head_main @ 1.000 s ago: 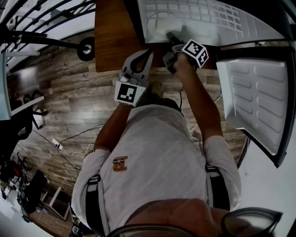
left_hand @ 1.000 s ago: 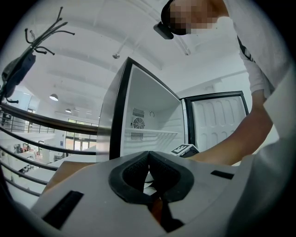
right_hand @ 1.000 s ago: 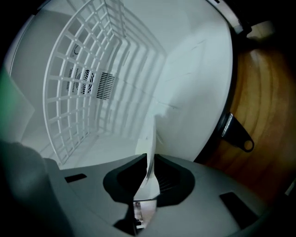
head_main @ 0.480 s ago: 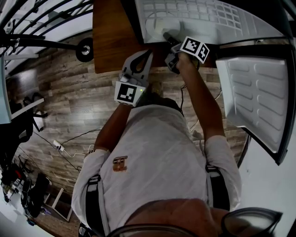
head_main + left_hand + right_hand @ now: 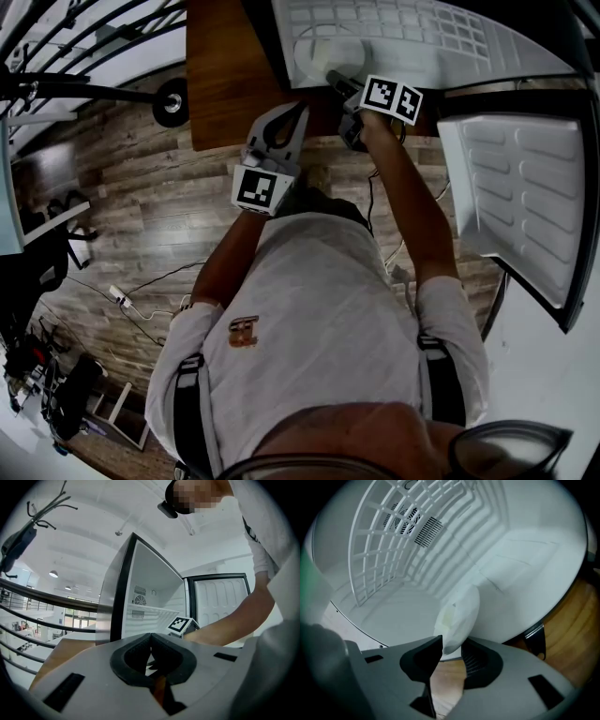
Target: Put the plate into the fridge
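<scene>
The left gripper (image 5: pixel 151 638) hangs outside the fridge (image 5: pixel 427 28) with its jaws clenched together on nothing. To its right, the right gripper (image 5: pixel 452 645) reaches into the near edge of the fridge, its jaws opening. The white plate (image 5: pixel 459 613) lies on the fridge floor, its near rim between those loosening jaws.

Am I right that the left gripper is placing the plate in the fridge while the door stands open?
No, it is the right gripper: its view shows the rim of the plate between its opening jaws, inside the fridge. The door is open; the left gripper is shut and empty.
</scene>
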The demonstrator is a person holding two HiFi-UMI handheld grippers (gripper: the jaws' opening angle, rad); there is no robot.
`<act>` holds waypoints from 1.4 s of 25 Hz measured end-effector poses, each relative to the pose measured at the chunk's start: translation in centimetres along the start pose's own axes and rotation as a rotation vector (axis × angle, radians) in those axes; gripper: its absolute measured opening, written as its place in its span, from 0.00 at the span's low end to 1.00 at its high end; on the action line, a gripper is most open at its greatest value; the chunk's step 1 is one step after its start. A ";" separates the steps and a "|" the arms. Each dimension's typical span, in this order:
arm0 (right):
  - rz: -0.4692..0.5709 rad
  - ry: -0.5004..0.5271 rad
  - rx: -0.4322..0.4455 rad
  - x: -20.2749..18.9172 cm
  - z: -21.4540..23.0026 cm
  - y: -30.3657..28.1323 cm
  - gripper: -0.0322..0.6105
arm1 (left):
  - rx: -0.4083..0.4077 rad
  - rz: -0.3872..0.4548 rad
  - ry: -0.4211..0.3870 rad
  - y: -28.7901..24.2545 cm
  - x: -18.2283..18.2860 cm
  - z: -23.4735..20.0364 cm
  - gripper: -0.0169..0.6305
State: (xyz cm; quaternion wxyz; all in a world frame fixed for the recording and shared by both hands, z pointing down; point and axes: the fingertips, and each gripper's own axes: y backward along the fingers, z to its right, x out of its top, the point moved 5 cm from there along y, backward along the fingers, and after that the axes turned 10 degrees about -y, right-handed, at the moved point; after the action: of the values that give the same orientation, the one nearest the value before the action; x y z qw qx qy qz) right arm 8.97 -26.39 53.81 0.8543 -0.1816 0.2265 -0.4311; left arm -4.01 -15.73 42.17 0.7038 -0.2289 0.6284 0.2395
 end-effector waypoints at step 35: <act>-0.363 0.393 -0.062 -2.6 1.3 -0.1 0.27 | -0.028 -0.036 0.007 -0.5 -1.3 -0.4 0.05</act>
State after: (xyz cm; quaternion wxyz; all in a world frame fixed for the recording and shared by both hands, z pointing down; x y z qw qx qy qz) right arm 8.30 -24.14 55.53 0.6968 -0.1584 0.3649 -0.5969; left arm -4.12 -16.43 43.41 0.7026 -0.2508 0.6233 0.2347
